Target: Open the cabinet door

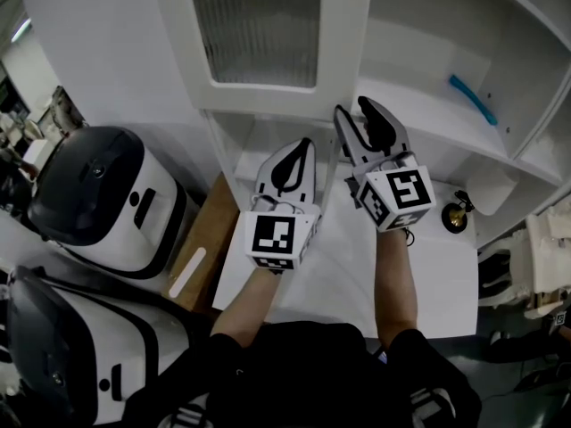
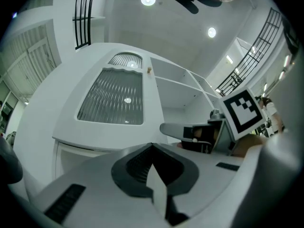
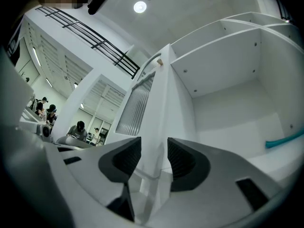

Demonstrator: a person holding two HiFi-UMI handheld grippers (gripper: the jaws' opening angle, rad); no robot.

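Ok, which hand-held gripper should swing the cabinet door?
Right, probably: the right hand-held gripper is open, lined up with the cabinet door edge; the left hand-held gripper is shut.

**Both grippers held forward: left closed, right open**

The two bare forearms reach forward side by side. The left forearm (image 1: 243,308) carries the left gripper (image 1: 302,152); the right forearm (image 1: 398,279) carries the right gripper (image 1: 357,114), which is a little further ahead and just beside the left one. The left cube (image 1: 278,237) and the right cube (image 1: 401,199) turn their markers up to the head view. In the left gripper view the jaws meet with no gap; in the right gripper view the jaws stand clearly apart, and the pads (image 3: 124,160) press on nothing. Black sleeves (image 1: 426,368) cover the upper arms.
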